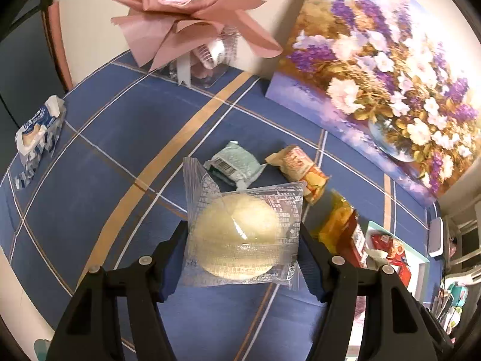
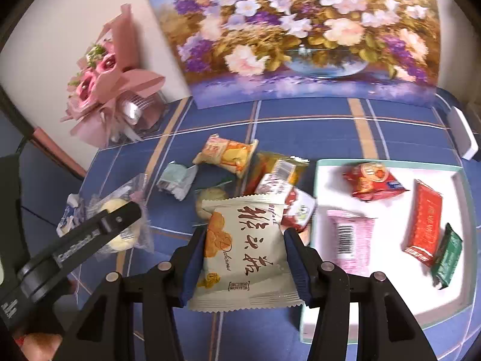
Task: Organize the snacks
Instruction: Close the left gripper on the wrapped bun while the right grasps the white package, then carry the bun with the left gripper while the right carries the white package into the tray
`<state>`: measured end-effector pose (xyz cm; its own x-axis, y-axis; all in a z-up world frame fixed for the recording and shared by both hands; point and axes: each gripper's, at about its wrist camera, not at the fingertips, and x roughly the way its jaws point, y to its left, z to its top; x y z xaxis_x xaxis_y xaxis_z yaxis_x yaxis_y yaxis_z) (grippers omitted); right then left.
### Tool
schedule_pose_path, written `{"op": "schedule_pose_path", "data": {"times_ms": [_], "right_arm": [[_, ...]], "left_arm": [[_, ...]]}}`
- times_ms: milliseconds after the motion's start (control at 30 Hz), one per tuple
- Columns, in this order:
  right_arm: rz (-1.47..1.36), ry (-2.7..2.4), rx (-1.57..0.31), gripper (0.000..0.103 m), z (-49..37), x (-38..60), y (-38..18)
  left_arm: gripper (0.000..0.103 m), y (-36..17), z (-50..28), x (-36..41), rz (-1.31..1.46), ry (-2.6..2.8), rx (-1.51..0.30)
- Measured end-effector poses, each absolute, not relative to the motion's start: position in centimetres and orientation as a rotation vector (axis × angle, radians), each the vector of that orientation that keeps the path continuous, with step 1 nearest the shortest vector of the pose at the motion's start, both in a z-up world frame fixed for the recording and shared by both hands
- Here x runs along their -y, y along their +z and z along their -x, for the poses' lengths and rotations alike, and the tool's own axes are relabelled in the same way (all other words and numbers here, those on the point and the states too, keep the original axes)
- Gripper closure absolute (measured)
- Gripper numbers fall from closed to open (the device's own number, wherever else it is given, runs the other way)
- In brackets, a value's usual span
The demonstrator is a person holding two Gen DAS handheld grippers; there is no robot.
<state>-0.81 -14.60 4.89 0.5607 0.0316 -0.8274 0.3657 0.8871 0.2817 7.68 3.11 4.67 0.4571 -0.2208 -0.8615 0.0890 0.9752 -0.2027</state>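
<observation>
Held snacks: left tool (image 1: 242,240) clamps a clear-wrapped round cake (image 1: 240,234); right tool (image 2: 243,258) clamps a cream packet (image 2: 246,249); both lifted off the surface (image 2: 300,132).
Done: five packets lie in the white tray (image 2: 387,164).
Left: several packets in the loose pile (image 2: 255,171), one blue-white packet (image 1: 39,132) apart.

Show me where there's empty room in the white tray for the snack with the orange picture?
The white tray is bare along its near edge, below the pink packet, and along its far edge behind the red pouch. Its right side is crowded: the red bar and green bar lie close together.
</observation>
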Motion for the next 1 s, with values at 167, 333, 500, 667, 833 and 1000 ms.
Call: {"op": "schedule_pose_path", "data": {"times_ms": [167, 333, 500, 667, 833, 1000], "right_arm": [[-0.499, -0.296, -0.945, 0.048, 2.3, 18.1, 5.2], [-0.556, -0.414, -0.938, 0.048, 4.7, 22.1, 4.7], [-0.593, -0.5, -0.944, 0.048, 6.8, 25.1, 4.0], [-0.643, -0.567, -0.935, 0.048, 8.7, 27.9, 3.5], [-0.675, -0.625, -0.93, 0.048, 10.1, 29.9, 3.1], [-0.698, -0.656, -0.934, 0.048, 10.9, 31.4, 2.4]], "left_arm": [[0.034, 5.1, -6.9, -1.6, 0.11, -0.229, -1.069], [0.034, 5.4, -5.8, 0.6, 0.068, -0.277, -1.064], [0.034, 5.3, -4.2, 4.2, 0.013, -0.36, -1.076], [0.034, 4.9, -2.1, 8.3, -0.064, -0.45, -1.081], [0.034, 4.6, -0.1, 12.4, -0.144, -0.547, -1.065], [0.034, 3.6, 1.0, 15.1, -0.218, -0.583, -1.064]]}}
